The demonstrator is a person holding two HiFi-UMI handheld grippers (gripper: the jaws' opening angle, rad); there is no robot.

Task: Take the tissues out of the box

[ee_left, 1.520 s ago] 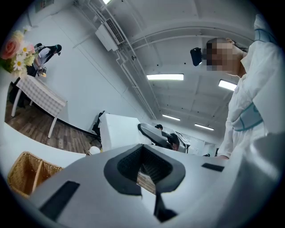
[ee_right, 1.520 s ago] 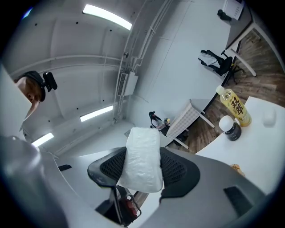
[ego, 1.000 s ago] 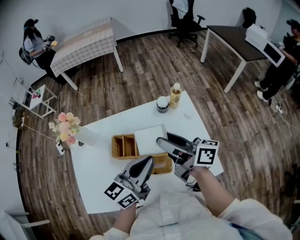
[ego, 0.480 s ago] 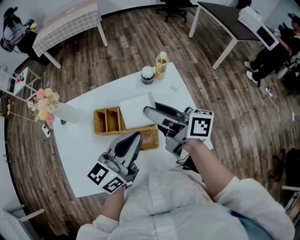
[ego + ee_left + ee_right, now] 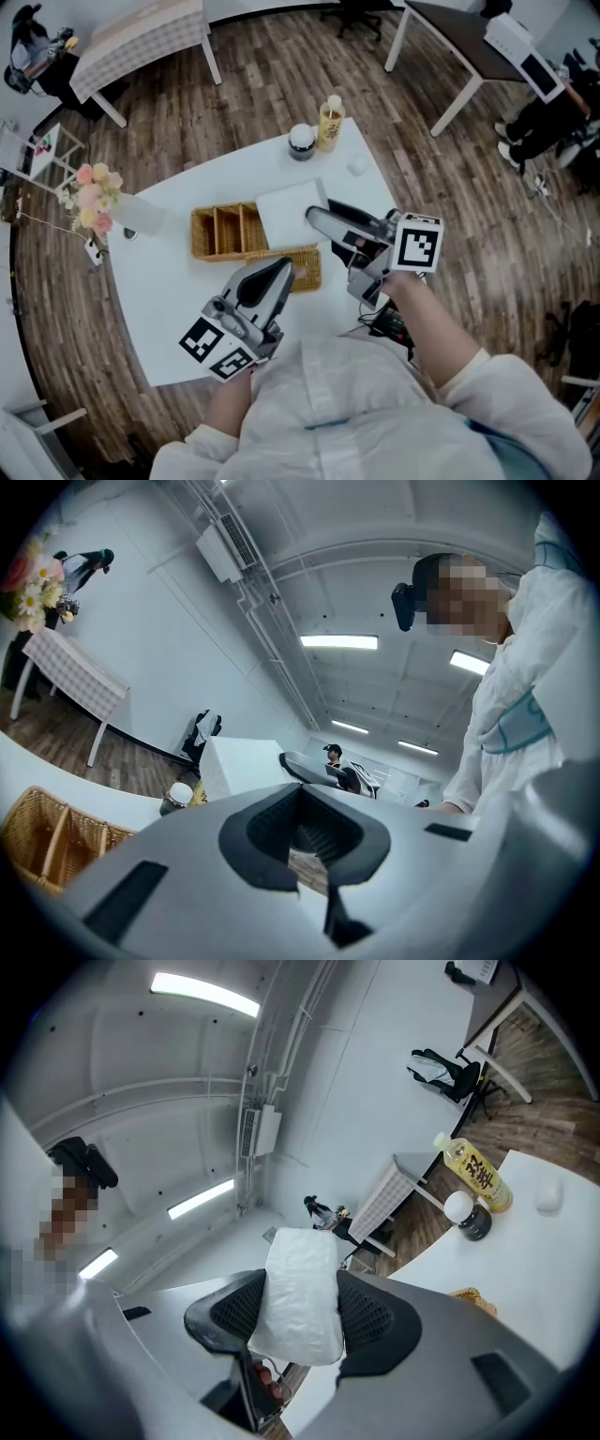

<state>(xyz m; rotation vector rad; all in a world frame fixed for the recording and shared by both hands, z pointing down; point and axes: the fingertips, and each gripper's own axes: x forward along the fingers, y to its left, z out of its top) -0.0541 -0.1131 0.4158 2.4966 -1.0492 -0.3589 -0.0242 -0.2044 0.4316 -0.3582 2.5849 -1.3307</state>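
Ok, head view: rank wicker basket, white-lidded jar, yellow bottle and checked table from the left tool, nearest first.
From the left tool:
1. Wicker basket, right by its tip.
2. White-lidded jar, white table's far edge.
3. Yellow bottle, just beyond the jar.
4. Checked table, across the room, upper left.

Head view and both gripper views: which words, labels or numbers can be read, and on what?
Bottle label: dark print, too blurred to read.
Marker cubes: black square patterns, no words.
Tissue pack: plain white wrap, no print visible.
Nothing else is readable.
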